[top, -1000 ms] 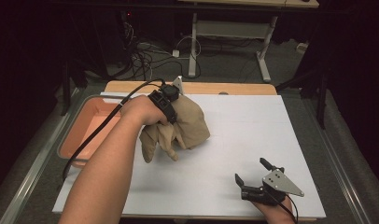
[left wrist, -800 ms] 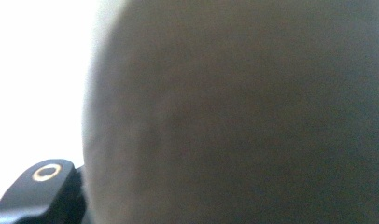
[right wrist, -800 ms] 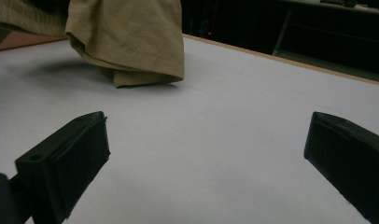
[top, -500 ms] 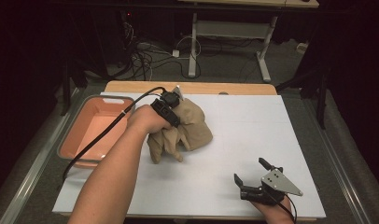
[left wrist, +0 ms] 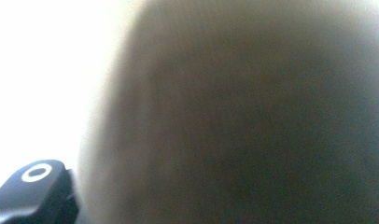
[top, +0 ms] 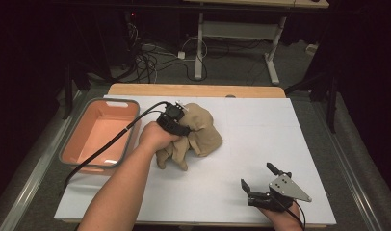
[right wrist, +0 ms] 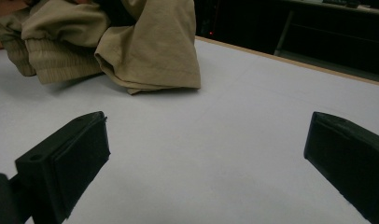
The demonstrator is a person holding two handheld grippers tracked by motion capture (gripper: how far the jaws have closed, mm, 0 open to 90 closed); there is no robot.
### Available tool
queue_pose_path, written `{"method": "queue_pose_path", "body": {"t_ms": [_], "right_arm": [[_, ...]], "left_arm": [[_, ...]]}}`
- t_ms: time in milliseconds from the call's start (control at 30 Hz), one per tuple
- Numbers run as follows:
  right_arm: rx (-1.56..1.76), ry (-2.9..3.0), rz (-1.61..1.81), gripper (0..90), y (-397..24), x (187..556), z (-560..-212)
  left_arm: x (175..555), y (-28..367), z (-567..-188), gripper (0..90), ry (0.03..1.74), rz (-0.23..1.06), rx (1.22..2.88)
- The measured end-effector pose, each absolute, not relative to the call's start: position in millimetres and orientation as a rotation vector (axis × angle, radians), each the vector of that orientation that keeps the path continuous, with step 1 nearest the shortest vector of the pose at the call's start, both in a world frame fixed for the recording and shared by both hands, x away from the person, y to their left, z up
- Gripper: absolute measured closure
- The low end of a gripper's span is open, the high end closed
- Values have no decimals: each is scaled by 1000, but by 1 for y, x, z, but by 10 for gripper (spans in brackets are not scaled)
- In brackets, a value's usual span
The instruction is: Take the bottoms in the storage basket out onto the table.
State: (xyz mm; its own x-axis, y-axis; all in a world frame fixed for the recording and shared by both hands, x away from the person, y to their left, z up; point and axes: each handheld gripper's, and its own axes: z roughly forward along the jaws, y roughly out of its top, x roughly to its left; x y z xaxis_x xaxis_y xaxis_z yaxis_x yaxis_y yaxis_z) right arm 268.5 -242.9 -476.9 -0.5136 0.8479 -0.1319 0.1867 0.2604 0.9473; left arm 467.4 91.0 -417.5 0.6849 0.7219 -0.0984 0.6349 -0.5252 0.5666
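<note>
— Where is the garment?

— The crumpled tan garment [top: 198,134] lies on the white table [top: 280,139], a little left of the middle and just right of the orange basin [top: 99,132] (grey-rimmed, at the table's left edge). In the right gripper view its folded cloth [right wrist: 150,51] rests flat on the table, a ribbed cuff [right wrist: 57,60] to one side.

— And the left gripper?

— The left gripper [top: 176,122] is pushed down into the top of the bundle, the hand [top: 155,137] pressed against the cloth. Its jaws have just been opening a little, cloth bunched around them; whether the pads grip it I cannot tell. In its own view blurred tan fabric [left wrist: 234,121] sits right against the lens.

— The right one?

— The right gripper [top: 261,185] rests near the table's front right corner, well apart from the garment, jaws spread wide with bare table between them.
</note>
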Motion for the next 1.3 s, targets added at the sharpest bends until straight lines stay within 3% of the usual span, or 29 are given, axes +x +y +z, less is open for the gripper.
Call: {"method": "queue_pose_path", "body": {"t_ms": [300,567,1300], "right_arm": [[939,1872,1277,12,-242,269,-478],[938,1881,1273,12,-240,269,-479],[933,1887,1271,12,-240,270,-480]], "left_arm": [[457,96,-438,548,1011,293,2185],[451,90,-442,403,978,367,2208],[450,89,-442,0,960,365,2198]]}}
